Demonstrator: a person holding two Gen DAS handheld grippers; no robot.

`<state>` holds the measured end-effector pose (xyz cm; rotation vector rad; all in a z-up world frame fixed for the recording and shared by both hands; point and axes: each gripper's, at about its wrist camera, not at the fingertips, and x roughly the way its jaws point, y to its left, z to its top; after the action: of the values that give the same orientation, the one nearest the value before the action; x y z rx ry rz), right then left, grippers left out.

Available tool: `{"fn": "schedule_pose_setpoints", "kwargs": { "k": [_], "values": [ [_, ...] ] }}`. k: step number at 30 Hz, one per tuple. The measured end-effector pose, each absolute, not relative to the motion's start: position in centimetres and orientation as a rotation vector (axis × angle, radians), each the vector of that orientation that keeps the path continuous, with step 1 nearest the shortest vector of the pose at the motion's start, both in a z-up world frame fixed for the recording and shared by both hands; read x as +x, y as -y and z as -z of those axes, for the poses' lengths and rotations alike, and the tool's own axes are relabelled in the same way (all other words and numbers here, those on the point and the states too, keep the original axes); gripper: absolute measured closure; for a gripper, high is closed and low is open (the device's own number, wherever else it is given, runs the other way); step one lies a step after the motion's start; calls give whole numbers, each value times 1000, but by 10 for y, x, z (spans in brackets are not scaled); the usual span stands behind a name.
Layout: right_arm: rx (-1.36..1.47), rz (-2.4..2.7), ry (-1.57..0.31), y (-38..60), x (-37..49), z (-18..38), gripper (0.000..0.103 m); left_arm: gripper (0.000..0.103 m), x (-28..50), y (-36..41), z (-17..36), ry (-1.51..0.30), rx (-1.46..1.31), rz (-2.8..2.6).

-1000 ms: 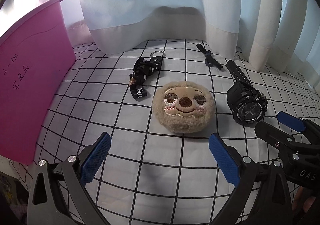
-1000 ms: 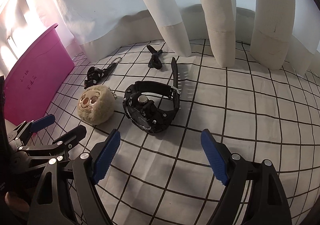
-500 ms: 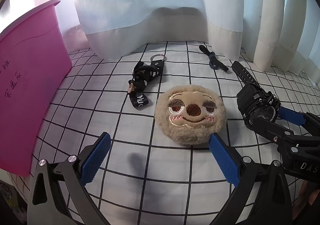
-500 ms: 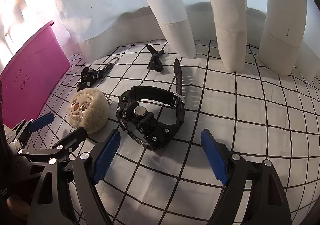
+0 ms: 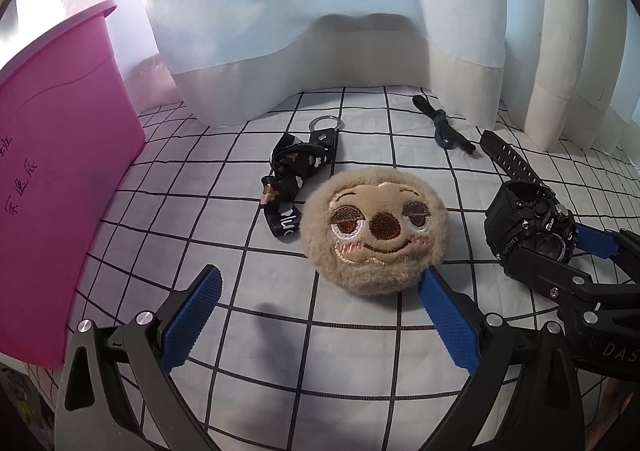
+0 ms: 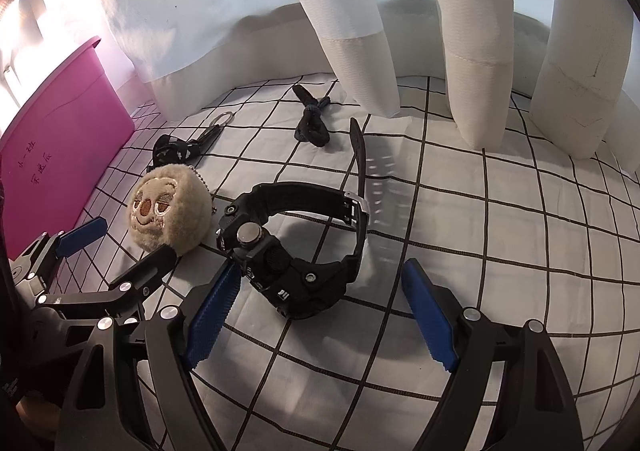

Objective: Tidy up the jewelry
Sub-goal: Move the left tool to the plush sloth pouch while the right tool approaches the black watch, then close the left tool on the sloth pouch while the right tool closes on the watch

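Note:
A tan plush sloth face (image 5: 375,229) lies on the checked cloth, also in the right wrist view (image 6: 170,211). My left gripper (image 5: 316,319) is open; its right fingertip touches the plush's near edge. A black sport watch (image 6: 296,247) lies to its right, also in the left wrist view (image 5: 528,227). My right gripper (image 6: 320,315) is open and low, its jaws on either side of the watch's near end. A black printed key strap with a ring (image 5: 298,171) and a dark knotted cord (image 5: 444,129) lie farther back.
A pink bin (image 5: 52,171) with handwriting stands at the left, also in the right wrist view (image 6: 52,147). White curtains (image 6: 480,51) hang at the back and rest on the cloth. The checked cloth (image 6: 520,235) stretches to the right.
Both grippers have moved forward and lower. The plush and the watch now sit close to their fingertips. Nothing has been gripped.

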<state>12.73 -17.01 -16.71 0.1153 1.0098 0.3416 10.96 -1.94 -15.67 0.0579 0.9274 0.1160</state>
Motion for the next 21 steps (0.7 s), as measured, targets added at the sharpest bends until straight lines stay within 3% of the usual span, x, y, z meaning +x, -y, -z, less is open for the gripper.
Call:
{"fn": "schedule_pose_setpoints", "kwargs": {
  "k": [21],
  "values": [
    [78,-307,-994,156,153,170,17,6,136,0,164,-932,9,-134]
  ]
}}
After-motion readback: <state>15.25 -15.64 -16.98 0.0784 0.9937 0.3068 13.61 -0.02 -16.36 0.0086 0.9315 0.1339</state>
